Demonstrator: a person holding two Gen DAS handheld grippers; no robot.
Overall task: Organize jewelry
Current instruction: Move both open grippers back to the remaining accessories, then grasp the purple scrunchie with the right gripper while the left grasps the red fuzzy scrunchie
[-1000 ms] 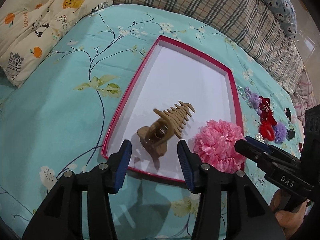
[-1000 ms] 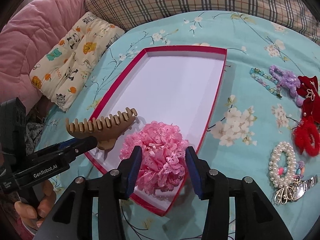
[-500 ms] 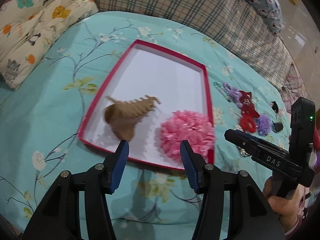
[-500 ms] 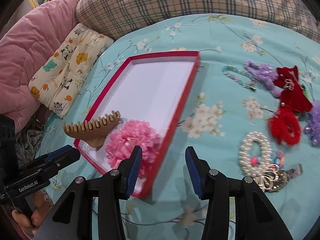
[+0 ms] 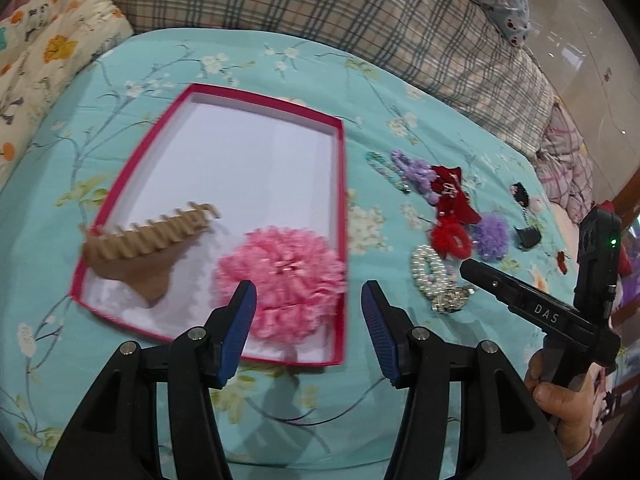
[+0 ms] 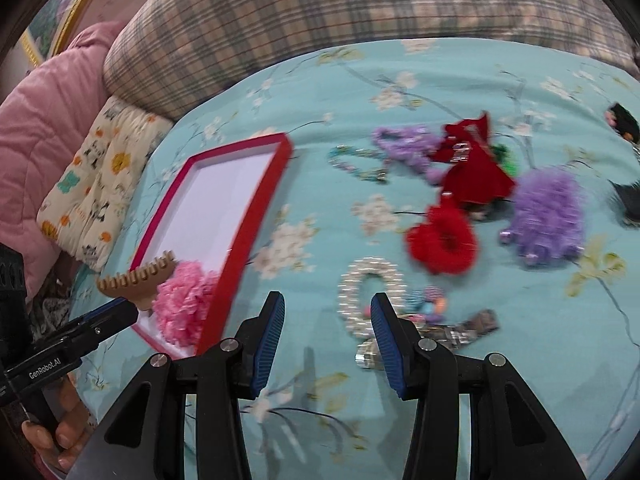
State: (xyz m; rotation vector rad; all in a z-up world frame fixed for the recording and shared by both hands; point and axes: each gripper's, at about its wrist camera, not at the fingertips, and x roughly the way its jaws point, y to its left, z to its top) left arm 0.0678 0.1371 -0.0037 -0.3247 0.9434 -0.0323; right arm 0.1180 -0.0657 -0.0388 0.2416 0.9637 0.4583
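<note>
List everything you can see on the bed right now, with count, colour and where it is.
Tray: one, red rim, white floor, on the sheet.
Claw clip: one, tan, in the tray's near corner.
Flower scrunchie: one, pink, in the tray beside the clip.
Pearl bracelet: one, white, on the sheet right of the tray.
Red scrunchie: one, beyond the pearls.
Purple scrunchie: one, right of the red one.
Red bow: one, farther back.
Beaded bracelet: one, teal, near the tray's far corner.
Bedsheet: teal, floral.
Left gripper: open, empty.
Right gripper: open, above the pearls.

Teal floral bedsheet (image 5: 120, 360); plaid pillow (image 5: 320, 8), cartoon-print cushion (image 6: 100, 176), pink quilt (image 6: 44, 128)
</note>
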